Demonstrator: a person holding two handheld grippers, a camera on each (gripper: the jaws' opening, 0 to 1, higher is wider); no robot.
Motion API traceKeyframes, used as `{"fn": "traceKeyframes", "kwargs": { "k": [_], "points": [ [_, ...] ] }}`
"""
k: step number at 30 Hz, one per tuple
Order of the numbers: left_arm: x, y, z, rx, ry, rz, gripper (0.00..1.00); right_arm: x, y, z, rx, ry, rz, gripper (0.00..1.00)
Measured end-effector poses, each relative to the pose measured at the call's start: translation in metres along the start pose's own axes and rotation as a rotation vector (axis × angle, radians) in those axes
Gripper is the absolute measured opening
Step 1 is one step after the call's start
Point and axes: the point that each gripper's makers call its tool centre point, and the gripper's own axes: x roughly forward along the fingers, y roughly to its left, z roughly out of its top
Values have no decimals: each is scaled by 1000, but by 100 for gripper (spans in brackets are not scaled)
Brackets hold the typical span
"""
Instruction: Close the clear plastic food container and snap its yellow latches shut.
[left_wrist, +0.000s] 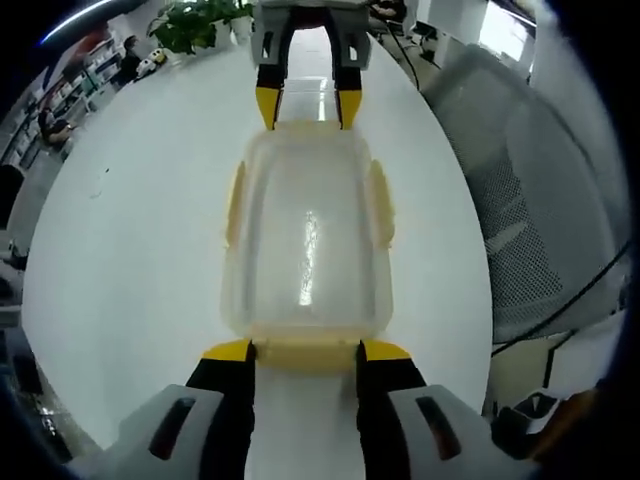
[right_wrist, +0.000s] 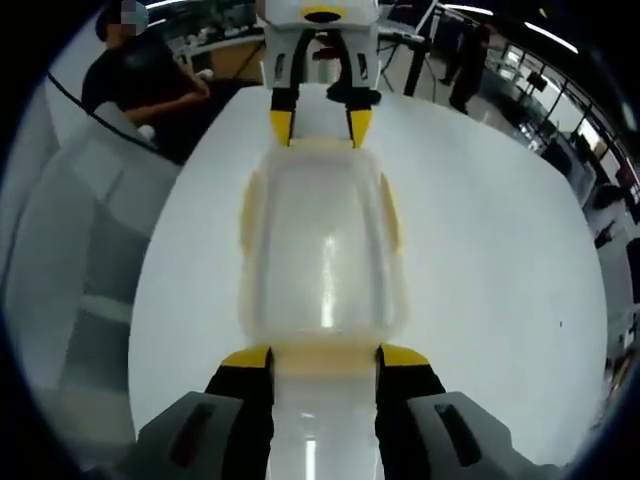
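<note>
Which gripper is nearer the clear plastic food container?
Neither clearly: left gripper and right gripper each meet an opposite end latch of the clear plastic food container with yellow latches, jaws spread.

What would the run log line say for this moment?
container: lid on, on white table | left gripper: open at near end latch | right gripper: open at opposite end latch
</note>
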Motion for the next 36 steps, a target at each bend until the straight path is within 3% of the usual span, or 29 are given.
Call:
{"fn": "traceKeyframes", "kwargs": {
  "k": [12, 36],
  "points": [
    [-16, 0, 38, 30, -33, 28, 39, -38, 0, -11, 0, -14, -43, 38],
    [-9, -2, 95, 40, -43, 16, 38, -76, 4, -56, 12, -1, -53, 38]
  ]
}}
